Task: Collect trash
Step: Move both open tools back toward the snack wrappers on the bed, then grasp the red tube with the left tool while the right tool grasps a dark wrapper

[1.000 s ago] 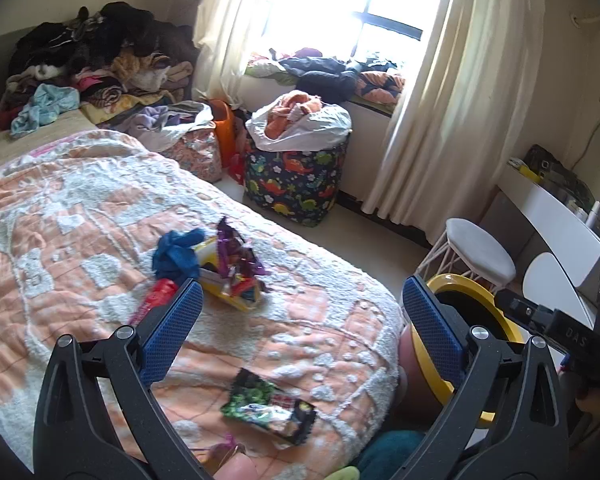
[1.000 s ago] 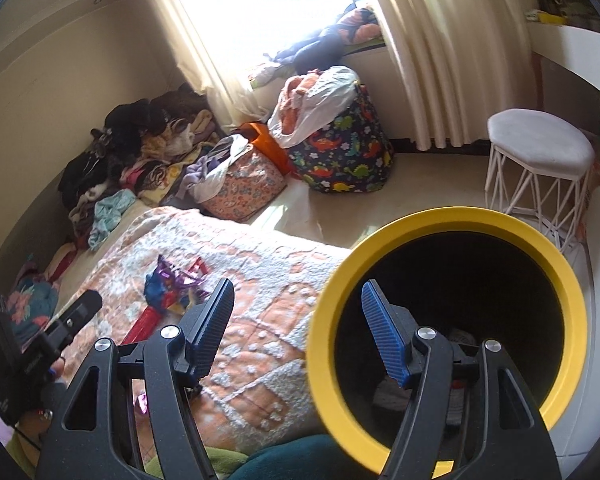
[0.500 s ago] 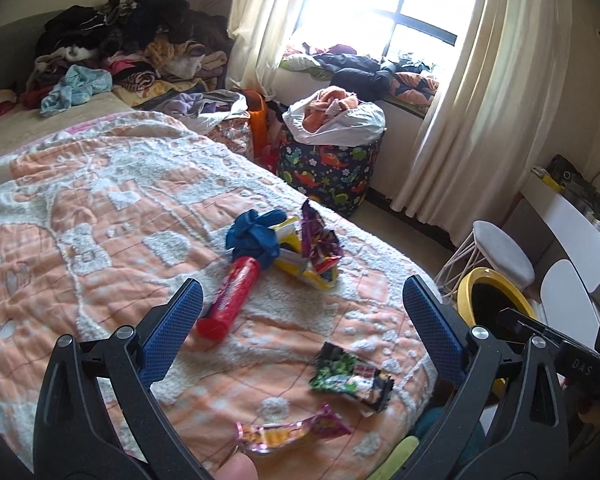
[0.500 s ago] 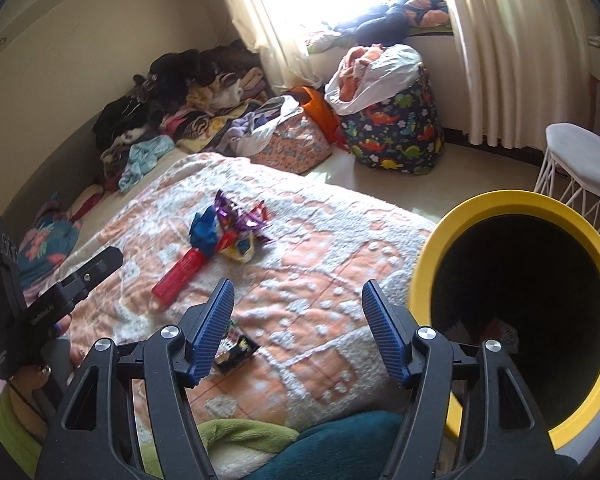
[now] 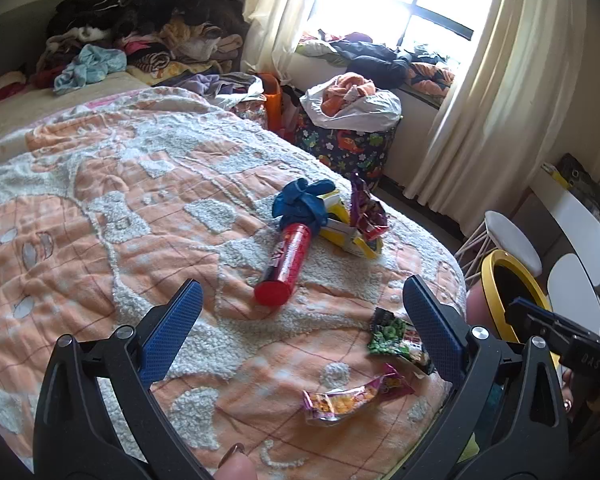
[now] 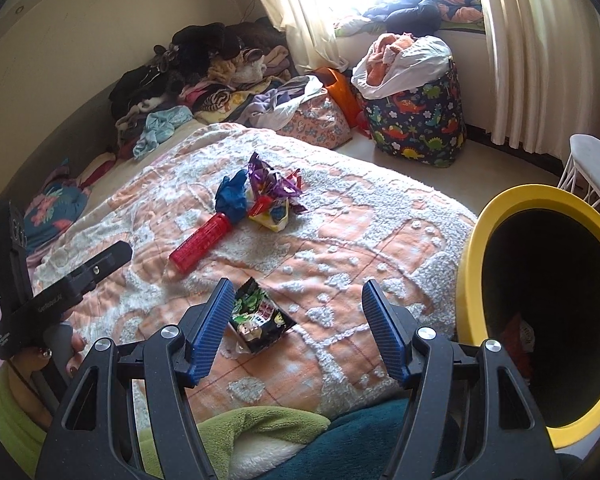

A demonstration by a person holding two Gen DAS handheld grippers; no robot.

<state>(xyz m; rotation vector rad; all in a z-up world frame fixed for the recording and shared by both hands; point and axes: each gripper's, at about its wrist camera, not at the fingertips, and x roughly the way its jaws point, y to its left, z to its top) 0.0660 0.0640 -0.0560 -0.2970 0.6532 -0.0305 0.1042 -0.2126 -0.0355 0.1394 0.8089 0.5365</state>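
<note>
Both the left gripper [image 5: 297,322] and the right gripper [image 6: 297,326] are held wide and empty above the bed [image 5: 99,208]. The green wrapper [image 6: 259,320] is partly hidden by the right gripper's left finger. A pink wrapper [image 5: 352,394], near the bed's edge, is shown only in the left view. The yellow bin [image 6: 480,264] is cut off at right.

We see the green snack packet [image 5: 396,340] partly hidden behind the left gripper's [image 5: 300,320] right finger; bin [image 6: 472,280] rim cut by the right-wrist frame edge, its dark contents unreadable; print on the red tube [image 5: 285,262] too small to read
</note>
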